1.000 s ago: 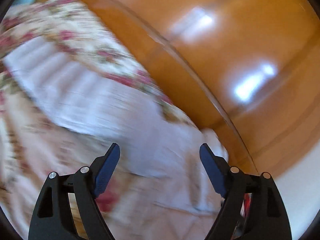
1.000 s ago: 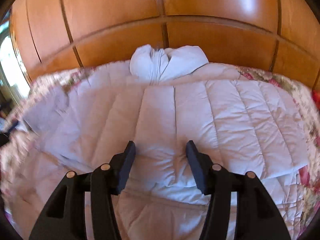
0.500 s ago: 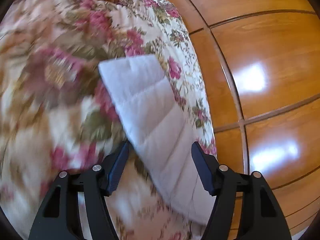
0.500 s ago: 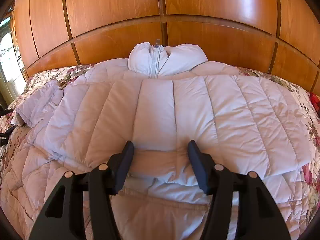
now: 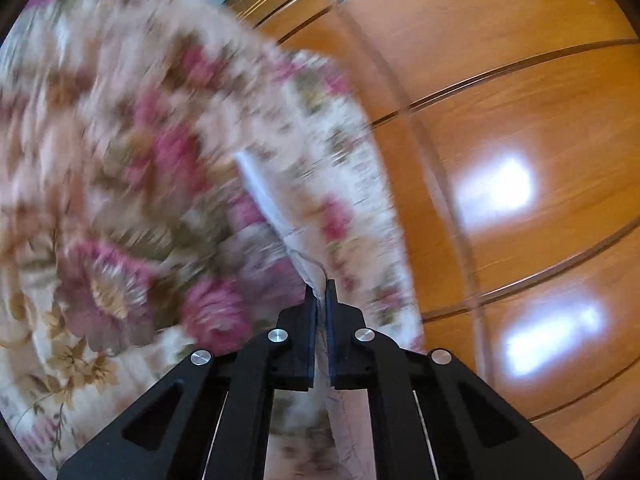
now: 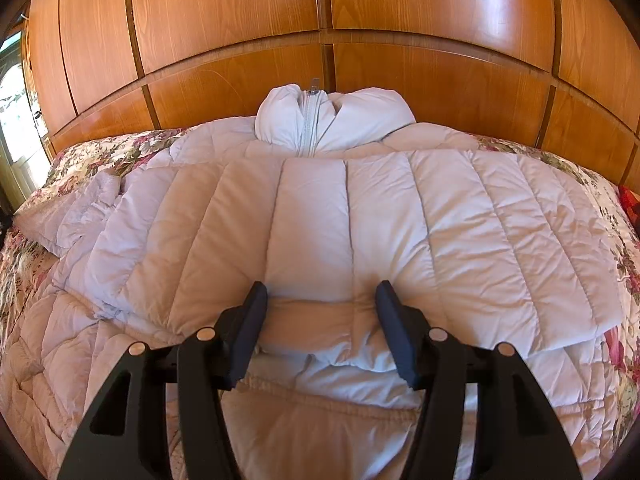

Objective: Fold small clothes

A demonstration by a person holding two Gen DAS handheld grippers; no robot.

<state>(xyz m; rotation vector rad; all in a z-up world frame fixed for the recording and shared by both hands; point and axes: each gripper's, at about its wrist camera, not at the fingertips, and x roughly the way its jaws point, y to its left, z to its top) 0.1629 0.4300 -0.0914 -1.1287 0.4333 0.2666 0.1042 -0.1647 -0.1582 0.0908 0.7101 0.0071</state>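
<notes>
The pale lilac quilted puffer jacket [image 6: 344, 220] lies spread on the floral bedspread [image 6: 100, 156], collar at twelve o'clock — no readable label. The left gripper [image 5: 319, 292] pinches its sleeve [image 5: 260, 196]; the right gripper [image 6: 321, 300] hovers spread over the hem.

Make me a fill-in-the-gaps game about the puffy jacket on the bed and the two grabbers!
1. The left gripper is ____ on the jacket's sleeve.
2. The right gripper has its jaws ____ over the pale quilted jacket.
3. The jacket lies on a bedspread printed with ____.
4. Behind the jacket's collar stands a wall of ____ panels.

Missing words: shut; open; flowers; wooden
</notes>
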